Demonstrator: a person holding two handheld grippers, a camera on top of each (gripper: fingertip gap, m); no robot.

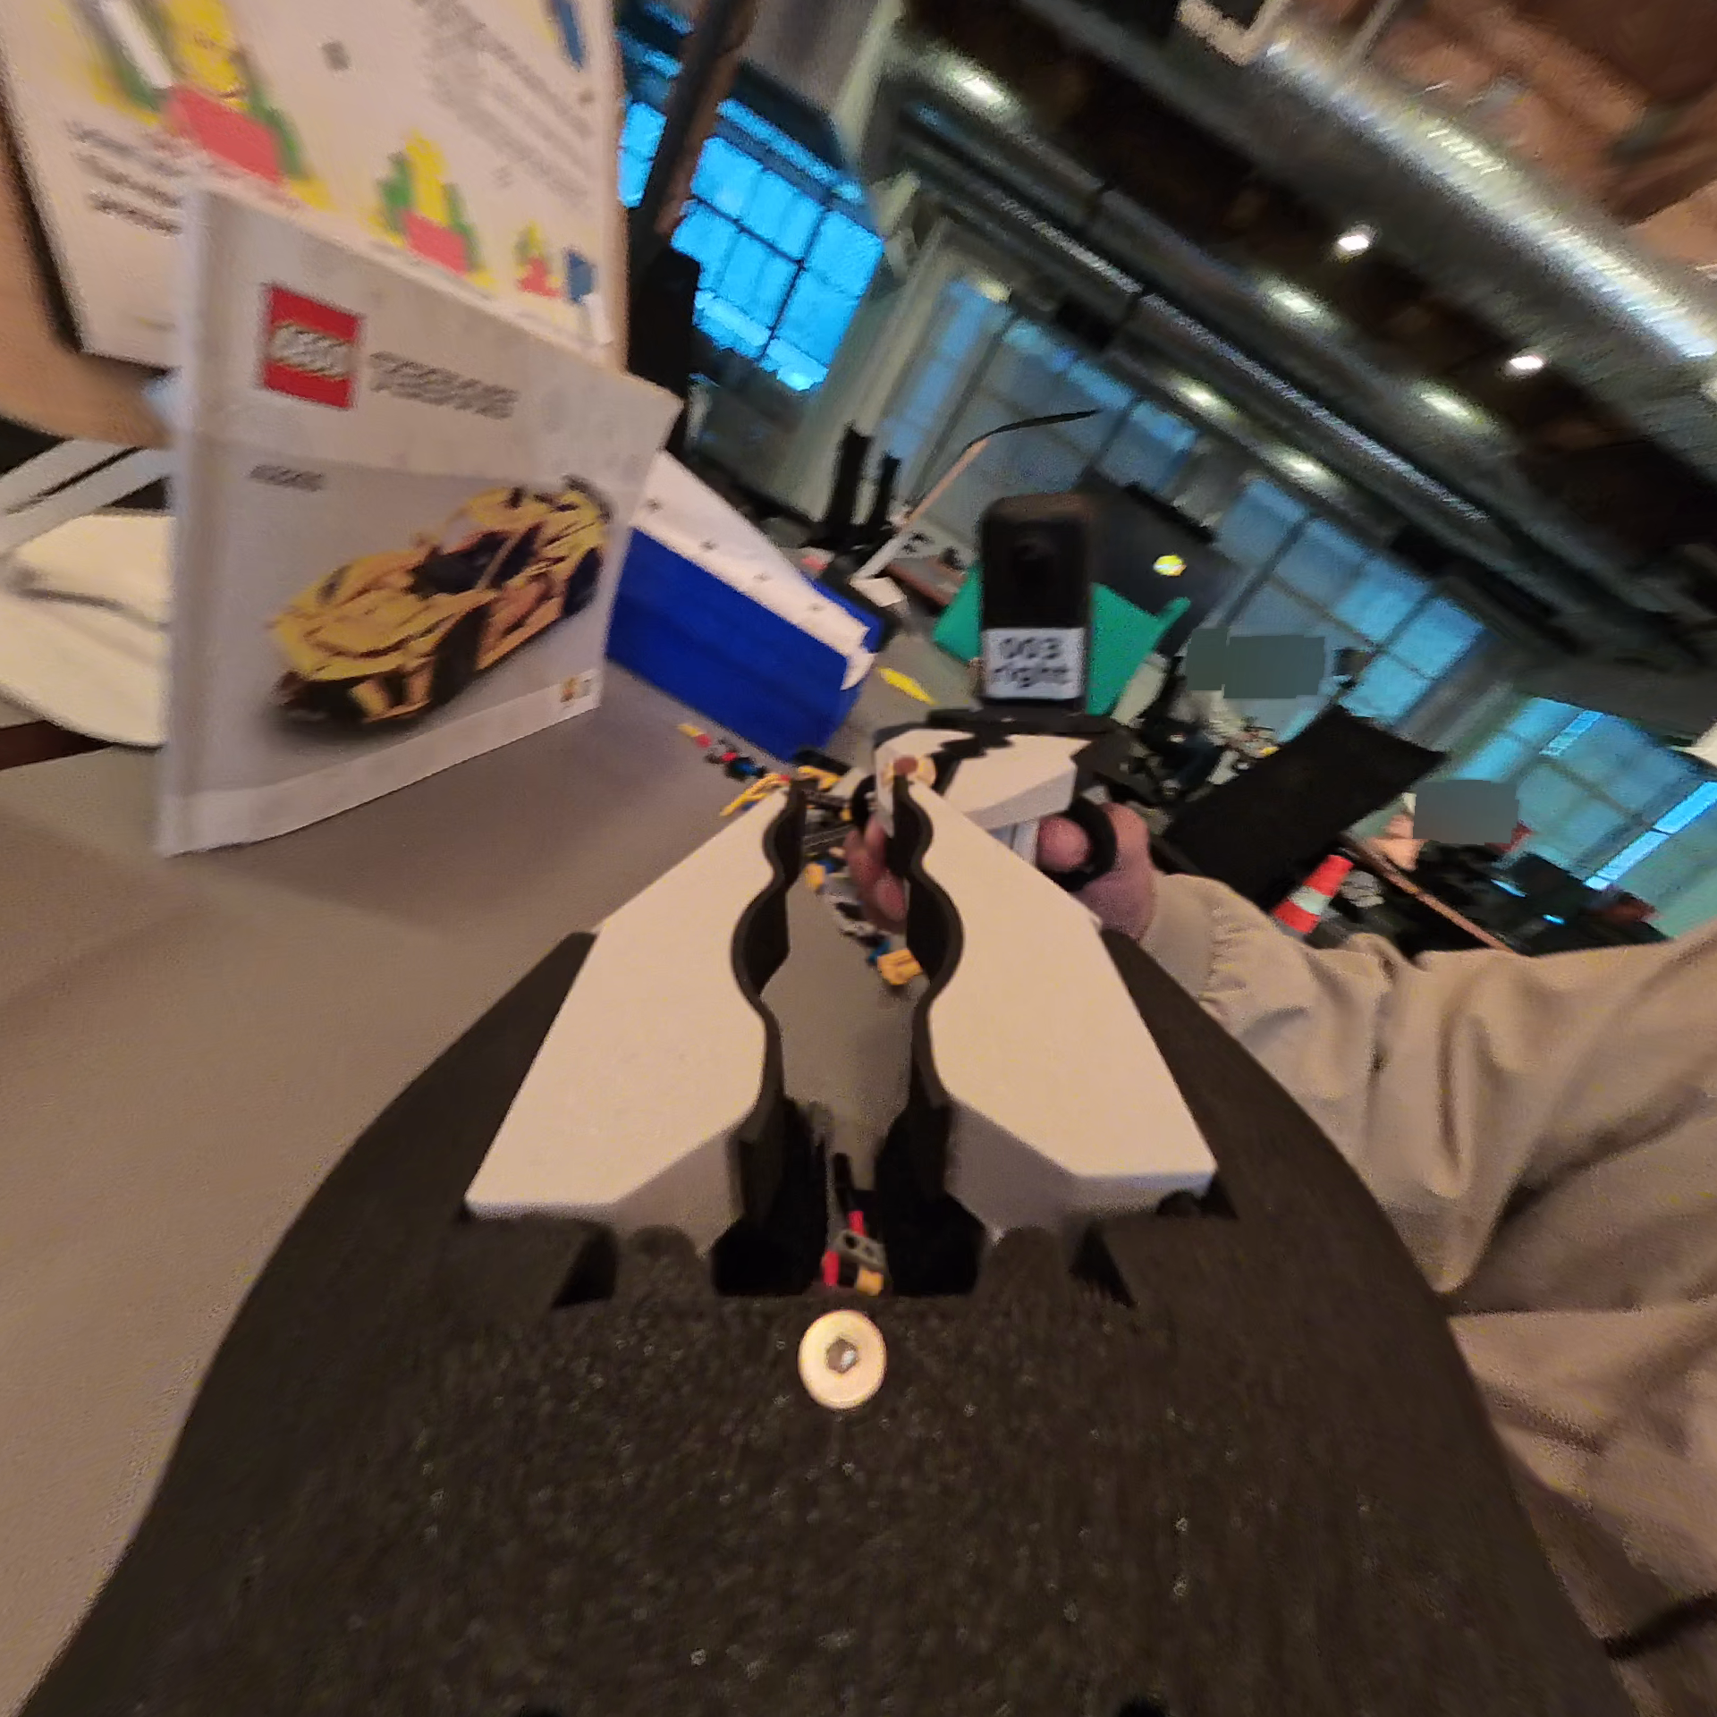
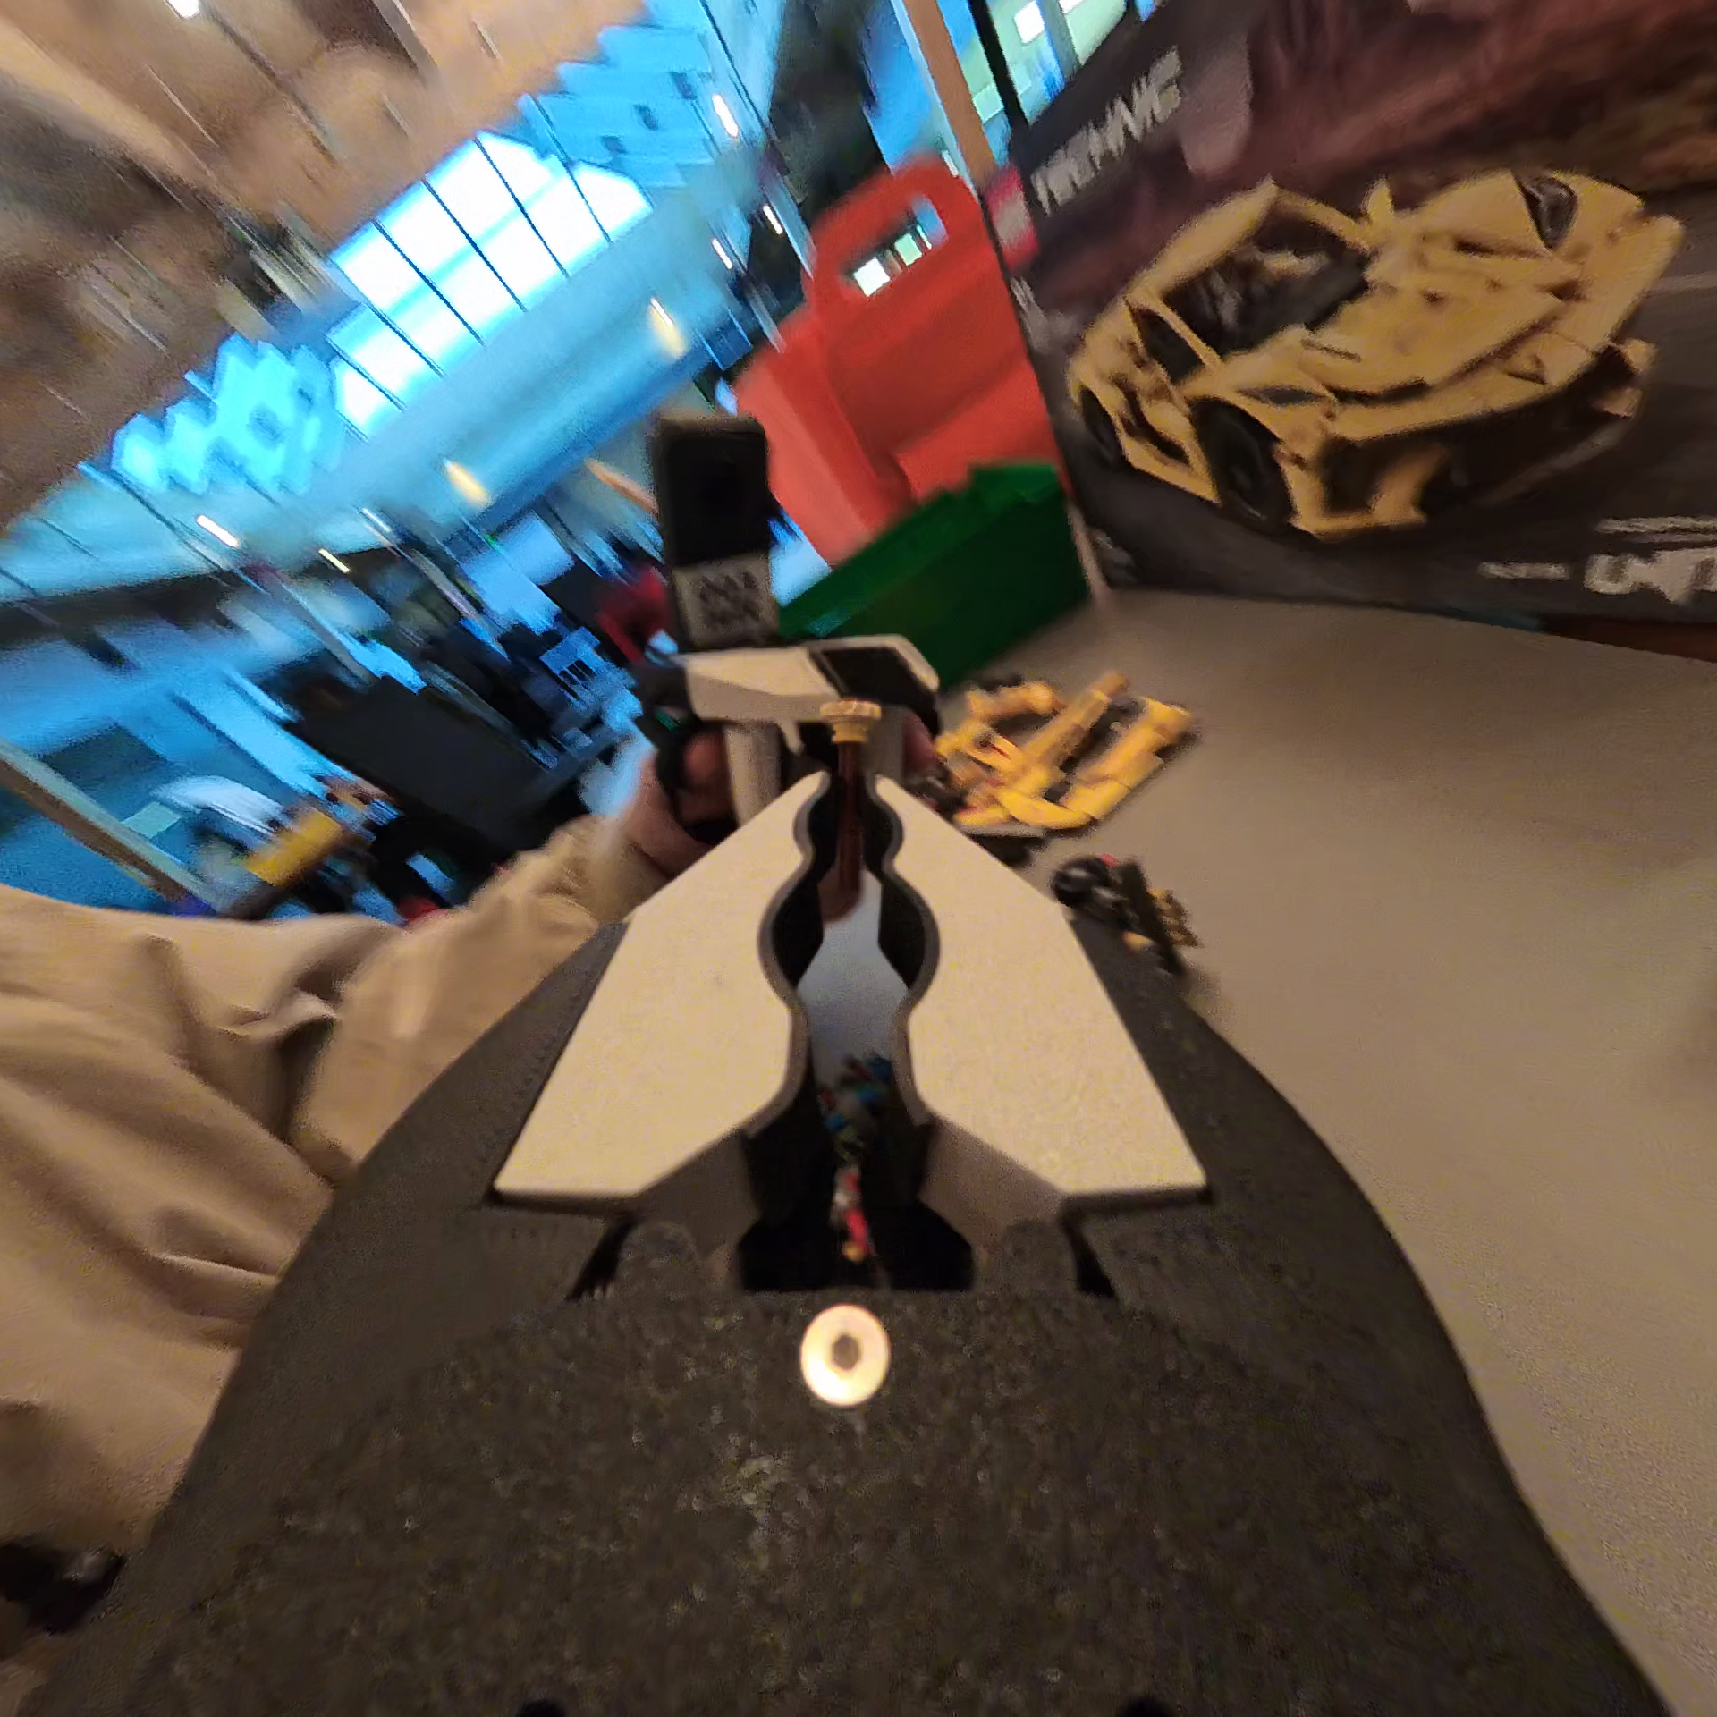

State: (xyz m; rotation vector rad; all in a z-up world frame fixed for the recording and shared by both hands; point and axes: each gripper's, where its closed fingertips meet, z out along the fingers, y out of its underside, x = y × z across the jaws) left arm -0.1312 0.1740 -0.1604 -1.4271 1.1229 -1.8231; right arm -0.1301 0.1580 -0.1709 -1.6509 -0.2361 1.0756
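While jaws gape, grey table (image 2: 1394,836) spreads right.

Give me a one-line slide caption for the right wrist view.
Right gripper, slightly open and empty, faces the left gripper above a grey table with a yellow brick car assembly.

White fingers (image 1: 669,1013) with black wavy inner pads are showing on the left gripper (image 1: 850,836), set on a speckled black base. The right gripper (image 2: 847,808) is wearing the same white and black. A grey table (image 1: 372,976) is lying beneath. The booklet (image 1: 390,520) is showing a yellow-and-black car on pale grey, with a red square at its top. A blue box (image 1: 734,650) is showing a white top. The built car part (image 2: 1059,753) is appearing yellow; the bin (image 2: 957,567) green, the bag (image 2: 892,353) red. Beige sleeves (image 1: 1394,1115) are showing.
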